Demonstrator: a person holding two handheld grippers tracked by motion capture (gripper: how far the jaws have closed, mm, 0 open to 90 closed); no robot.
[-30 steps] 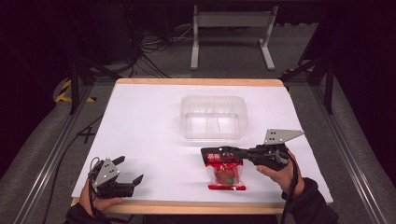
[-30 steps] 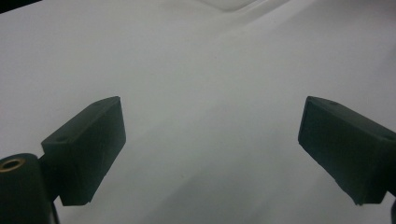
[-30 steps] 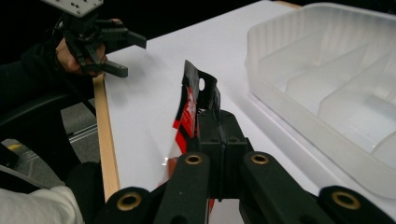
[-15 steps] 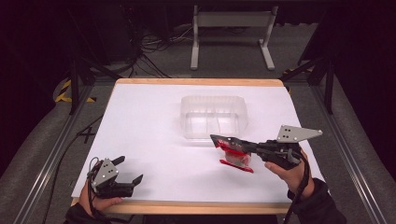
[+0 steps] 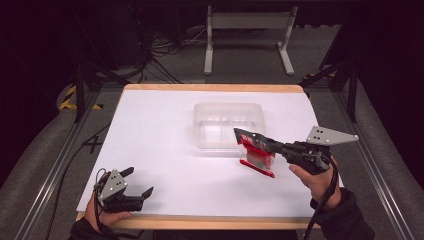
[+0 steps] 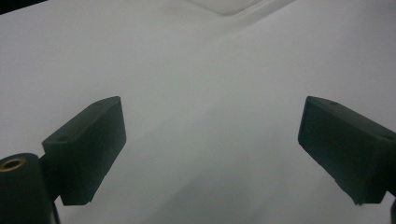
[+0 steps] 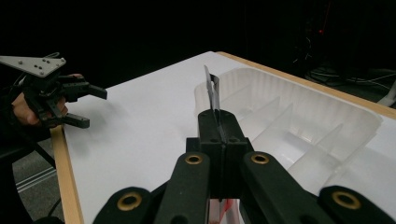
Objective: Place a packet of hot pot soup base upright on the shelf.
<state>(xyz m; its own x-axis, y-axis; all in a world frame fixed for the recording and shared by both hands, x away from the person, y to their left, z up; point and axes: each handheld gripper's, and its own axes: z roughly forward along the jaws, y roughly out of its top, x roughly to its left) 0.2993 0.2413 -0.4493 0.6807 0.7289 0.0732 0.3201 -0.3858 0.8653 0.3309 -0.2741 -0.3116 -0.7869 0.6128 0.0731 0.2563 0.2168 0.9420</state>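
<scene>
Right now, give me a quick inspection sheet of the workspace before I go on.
Surface: white table, wood edge at front and back.
Job's things: clear divided tray at centre; red packet beside the tray's near right corner.
Clutter: nothing seen.
Grippers: right gripper shut on the packet's top, packet hanging off the table; left gripper open, holding nothing, at the near left corner.
Cables: one trails from the right gripper down past the wrist; a tangle lies on the floor behind the table.
Surroundings: dark room, metal rails both sides, grey stand behind.
</scene>
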